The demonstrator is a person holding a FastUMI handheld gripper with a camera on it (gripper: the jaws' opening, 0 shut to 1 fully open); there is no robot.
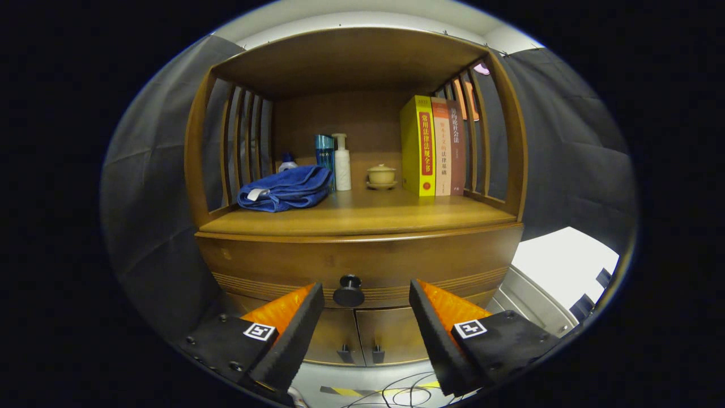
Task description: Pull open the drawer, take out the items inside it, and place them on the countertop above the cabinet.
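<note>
A wooden cabinet stands ahead with a closed drawer (362, 263) under its countertop (362, 218). The drawer's dark round knob (348, 290) sits just ahead of my fingers, in line with the gap between them and a little left of its middle. My gripper (366, 292) is open and holds nothing; its fingers stand wide on either side of the knob without touching it. What lies inside the drawer is hidden.
On the countertop lie a folded blue towel (285, 190), a blue bottle (325, 153), a white pump bottle (341, 161), a small lidded cup (382, 174) and three upright books (433, 146). Two lower doors (359, 337) sit below the drawer. Cables (391, 394) lie on the floor.
</note>
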